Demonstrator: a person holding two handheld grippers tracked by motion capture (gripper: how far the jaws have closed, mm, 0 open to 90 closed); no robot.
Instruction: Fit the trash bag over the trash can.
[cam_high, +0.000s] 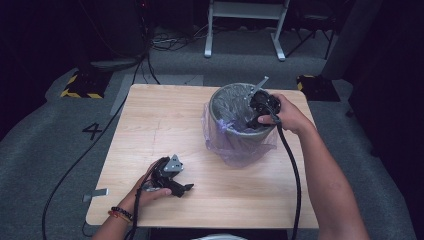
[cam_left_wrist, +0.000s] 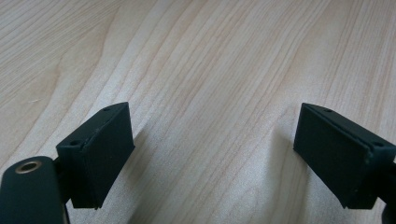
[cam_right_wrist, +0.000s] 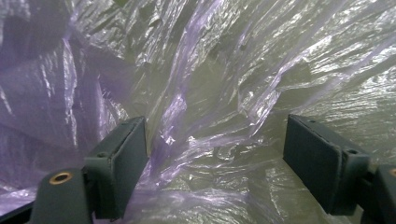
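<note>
Right gripper view | right gripper (cam_right_wrist: 215, 163) inside bin (cam_high: 220, 100), jaws apart, purple bag liner (cam_right_wrist: 196, 93) just ahead between them, untouched | left gripper (cam_left_wrist: 215, 158) jaws apart, idle over table (cam_left_wrist: 210, 56), farther off

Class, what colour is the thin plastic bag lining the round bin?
Translucent pale purple plastic bag, clearest in the right gripper view.

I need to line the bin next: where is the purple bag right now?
In the high view the purple bag already lines the grey bin at the table's far right, its edge draped outside, with the right gripper reaching inside.
</note>
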